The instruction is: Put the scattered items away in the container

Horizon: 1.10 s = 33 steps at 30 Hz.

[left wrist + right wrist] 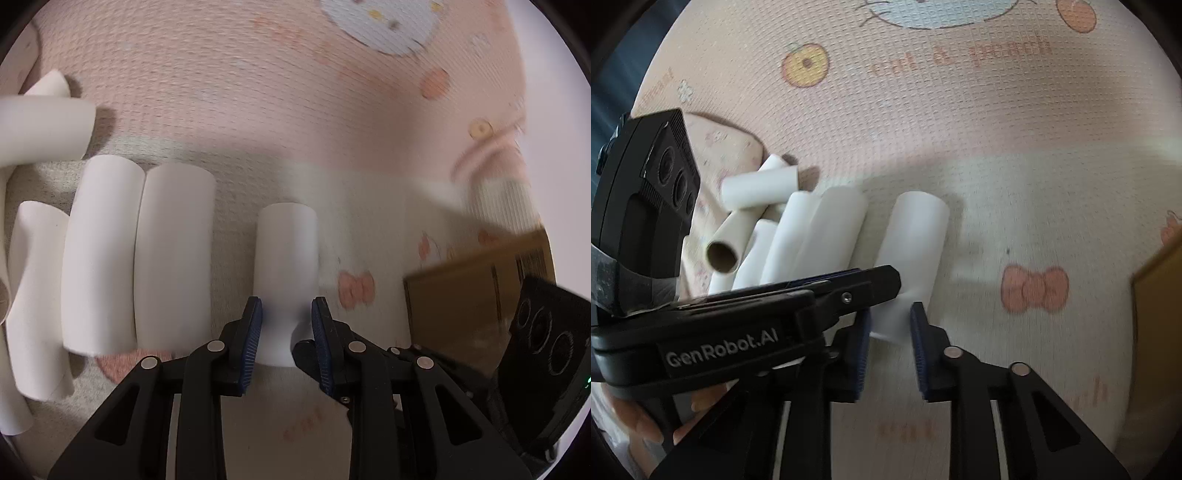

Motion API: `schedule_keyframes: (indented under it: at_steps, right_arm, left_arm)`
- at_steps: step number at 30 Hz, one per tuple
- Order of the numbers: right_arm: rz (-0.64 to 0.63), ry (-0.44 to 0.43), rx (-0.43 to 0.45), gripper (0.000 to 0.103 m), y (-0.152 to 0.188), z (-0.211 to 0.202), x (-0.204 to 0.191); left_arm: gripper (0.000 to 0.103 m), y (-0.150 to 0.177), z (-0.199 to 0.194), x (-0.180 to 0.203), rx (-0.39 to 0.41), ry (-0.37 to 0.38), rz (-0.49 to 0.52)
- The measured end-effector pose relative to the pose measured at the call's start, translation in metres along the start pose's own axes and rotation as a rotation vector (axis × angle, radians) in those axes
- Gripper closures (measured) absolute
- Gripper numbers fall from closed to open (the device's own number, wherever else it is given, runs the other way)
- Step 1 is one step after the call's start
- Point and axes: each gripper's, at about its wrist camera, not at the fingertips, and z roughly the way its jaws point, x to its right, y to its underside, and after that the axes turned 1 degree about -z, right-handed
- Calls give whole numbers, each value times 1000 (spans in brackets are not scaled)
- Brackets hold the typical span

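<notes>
Several white paper rolls lie on a pink and cream cartoon mat. In the left wrist view my left gripper (286, 314) is shut on the near end of one white roll (286, 251), which is squeezed in between the blue pads. Two more rolls (140, 254) lie side by side just to its left. In the right wrist view the same roll (912, 243) points away from me, and my right gripper (888, 325) sits at its near end with the jaws apart. The left gripper (849, 284) crosses in from the left over that roll's near end.
A brown cardboard box (469, 291) stands at the right of the left wrist view; its edge (1160, 306) shows at the right in the right wrist view. A pile of rolls (757, 221) lies at the left, one with its open brown core (720, 256) showing. The right gripper's body (543, 350) is beside the box.
</notes>
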Motion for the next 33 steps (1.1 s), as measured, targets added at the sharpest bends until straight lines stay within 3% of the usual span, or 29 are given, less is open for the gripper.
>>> schedule_keyframes:
  at_steps: [6, 8, 12, 16, 20, 25, 31, 33]
  right_arm:
    - [34, 22, 31, 82, 4, -16, -4]
    - [29, 51, 24, 72, 0, -11, -2]
    - [-18, 100, -6, 67, -7, 1, -3]
    - [-71, 107, -18, 57, -14, 13, -6]
    - [-63, 78, -46, 57, -22, 27, 0]
    - [3, 31, -83, 57, -23, 38, 14]
    - [64, 13, -114, 58, -4, 26, 23]
    - [81, 26, -130, 59, 3, 21, 23]
  left_arm:
    - [71, 0, -10, -1, 43, -82, 19]
    - [71, -7, -8, -6, 48, -51, -17]
    - [70, -23, -1, -13, 46, 22, -90]
    - [70, -30, 11, -9, 28, 24, -77]
    - [70, -28, 16, 0, 10, -5, -16]
    - [70, -25, 17, -1, -10, 43, -32]
    - [70, -5, 18, 12, -69, 51, 37]
    - [62, -2, 20, 14, -87, 43, 41]
